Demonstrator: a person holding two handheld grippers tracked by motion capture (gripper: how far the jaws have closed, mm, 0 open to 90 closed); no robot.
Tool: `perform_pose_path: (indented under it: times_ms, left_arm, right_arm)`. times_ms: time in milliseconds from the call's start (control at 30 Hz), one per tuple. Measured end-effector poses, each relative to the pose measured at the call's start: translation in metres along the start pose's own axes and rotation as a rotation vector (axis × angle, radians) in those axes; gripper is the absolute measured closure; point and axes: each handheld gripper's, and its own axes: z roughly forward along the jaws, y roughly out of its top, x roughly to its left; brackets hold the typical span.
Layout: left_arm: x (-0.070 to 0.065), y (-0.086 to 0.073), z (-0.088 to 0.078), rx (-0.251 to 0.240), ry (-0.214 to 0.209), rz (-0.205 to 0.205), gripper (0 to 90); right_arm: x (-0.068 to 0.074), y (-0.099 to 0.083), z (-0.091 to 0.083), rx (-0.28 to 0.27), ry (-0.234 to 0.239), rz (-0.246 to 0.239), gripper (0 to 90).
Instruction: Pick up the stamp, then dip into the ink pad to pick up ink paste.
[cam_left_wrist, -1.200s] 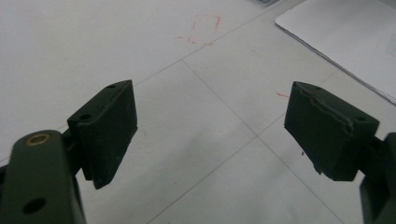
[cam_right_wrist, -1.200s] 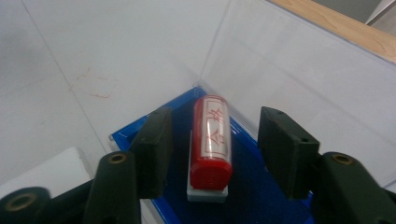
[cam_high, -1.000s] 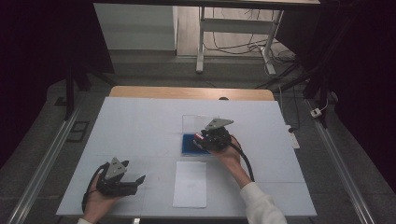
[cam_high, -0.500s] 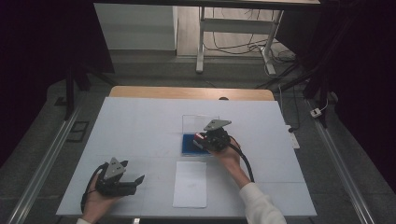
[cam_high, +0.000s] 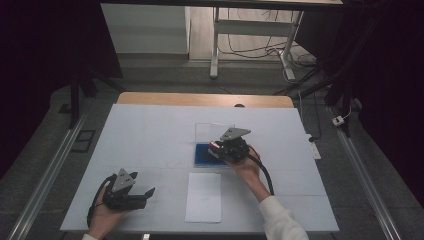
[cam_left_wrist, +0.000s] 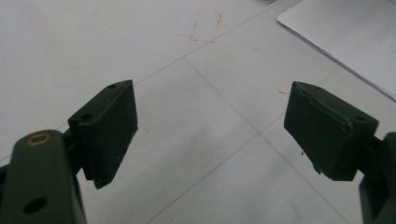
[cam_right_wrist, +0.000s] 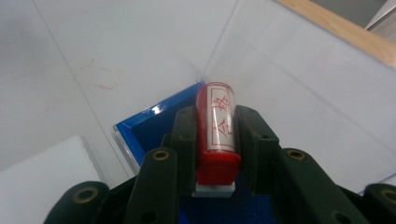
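Observation:
A red cylindrical stamp (cam_right_wrist: 217, 126) with a white label of red characters sits between the pads of my right gripper (cam_right_wrist: 215, 116), which is shut on it. The stamp hangs tilted over a blue ink pad box (cam_right_wrist: 149, 123). From above, my right gripper (cam_high: 220, 148) is at the middle of the table, over the blue box (cam_high: 202, 156) and in front of its clear lid (cam_high: 212, 131). My left gripper (cam_high: 147, 192) rests at the front left, held by a hand. Its jaws stand wide apart, and my left gripper (cam_left_wrist: 210, 126) has only bare table between them.
A white sheet of paper (cam_high: 204, 197) lies at the front middle, between the two hands. Faint red pen marks (cam_left_wrist: 205, 28) show on the white table (cam_high: 150, 135). A wooden edge runs along the far side, with floor rails on either side.

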Motion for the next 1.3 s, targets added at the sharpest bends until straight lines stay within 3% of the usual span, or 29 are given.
perform_pose_path:
  times_ms: [900,1300]
  left_arm:
    - [-0.001,0.0,0.0,0.002,0.004,0.008,18.5]
    - [0.0,0.0,0.0,0.002,0.001,0.009,18.4]
  right_arm:
    - [0.003,0.009,-0.025,-0.058,0.008,0.0,70.0]
    - [0.005,0.005,-0.009,0.041,-0.001,-0.032,70.0]
